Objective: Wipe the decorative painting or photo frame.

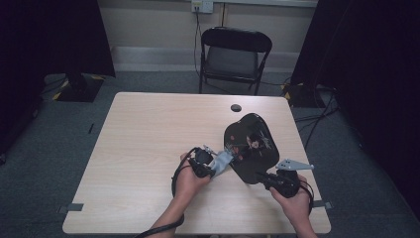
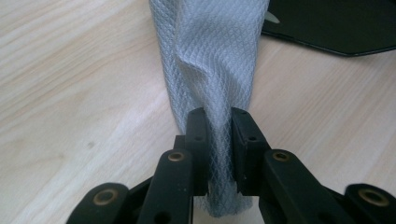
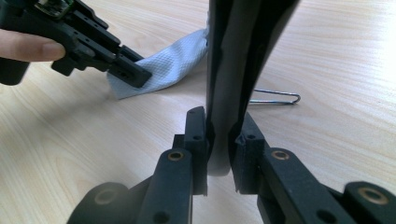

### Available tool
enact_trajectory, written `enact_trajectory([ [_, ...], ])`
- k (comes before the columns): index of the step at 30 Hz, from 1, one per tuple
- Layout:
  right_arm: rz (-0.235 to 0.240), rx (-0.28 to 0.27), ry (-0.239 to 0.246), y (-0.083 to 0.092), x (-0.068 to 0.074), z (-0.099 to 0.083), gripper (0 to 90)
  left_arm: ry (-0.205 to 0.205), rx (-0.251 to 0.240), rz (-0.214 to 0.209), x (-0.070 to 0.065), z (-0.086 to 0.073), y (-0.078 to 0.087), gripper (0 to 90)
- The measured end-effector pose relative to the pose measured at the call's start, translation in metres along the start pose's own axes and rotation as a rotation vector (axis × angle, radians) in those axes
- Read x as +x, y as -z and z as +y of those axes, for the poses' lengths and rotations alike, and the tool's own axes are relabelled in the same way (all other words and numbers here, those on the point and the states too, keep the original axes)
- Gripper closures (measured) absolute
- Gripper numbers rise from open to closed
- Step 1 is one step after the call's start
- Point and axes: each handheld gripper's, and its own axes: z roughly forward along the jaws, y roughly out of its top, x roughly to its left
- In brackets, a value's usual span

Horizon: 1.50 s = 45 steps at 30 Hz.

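A glossy black oval plate [image 1: 250, 146] lies right of the table's middle, and its near edge [image 3: 243, 56] is clamped between the jaws of my right gripper [image 1: 263, 178] [image 3: 219, 126]. A grey waffle-textured cloth [image 1: 223, 161] [image 2: 210, 60] stretches from the plate's left edge [image 2: 336, 23] to my left gripper [image 1: 210, 169] [image 2: 219, 121], which is shut on the cloth's end. In the right gripper view the left gripper [image 3: 135, 74] pinches the cloth [image 3: 173, 63] low over the wood, left of the plate.
A thin metal wire clip [image 3: 275, 98] lies on the table behind the plate. The tabletop has a round cable hole [image 1: 236, 107] near its far edge. A black folding chair [image 1: 235, 57] stands beyond the table. Dark curtains hang on both sides.
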Motion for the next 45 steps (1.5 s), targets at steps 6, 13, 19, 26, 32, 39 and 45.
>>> enact_trajectory([
  [6,-0.001,0.001,-0.002,0.000,0.000,0.000,79.0,-0.004,-0.043,-0.006,0.004,0.010,0.030,78.8],
  [13,0.002,0.001,-0.003,0.000,0.000,0.000,79.1,-0.028,-0.117,0.018,0.004,0.035,0.075,78.7],
  [19,0.002,0.002,-0.002,0.000,0.000,0.000,79.1,-0.065,-0.172,0.025,-0.007,0.058,0.098,78.6],
  [26,0.003,0.001,-0.001,0.000,-0.001,0.000,79.1,-0.104,-0.210,0.010,-0.021,0.074,0.104,78.6],
  [32,0.005,0.000,0.000,0.000,-0.001,0.000,79.0,-0.111,-0.187,0.007,-0.023,0.072,0.089,78.7],
  [39,0.005,0.000,0.003,0.000,-0.001,0.000,79.0,-0.094,-0.143,-0.006,-0.021,0.060,0.065,78.7],
  [45,0.005,0.000,0.003,0.000,-0.001,0.000,79.0,-0.076,-0.118,-0.017,-0.016,0.049,0.047,78.6],
])
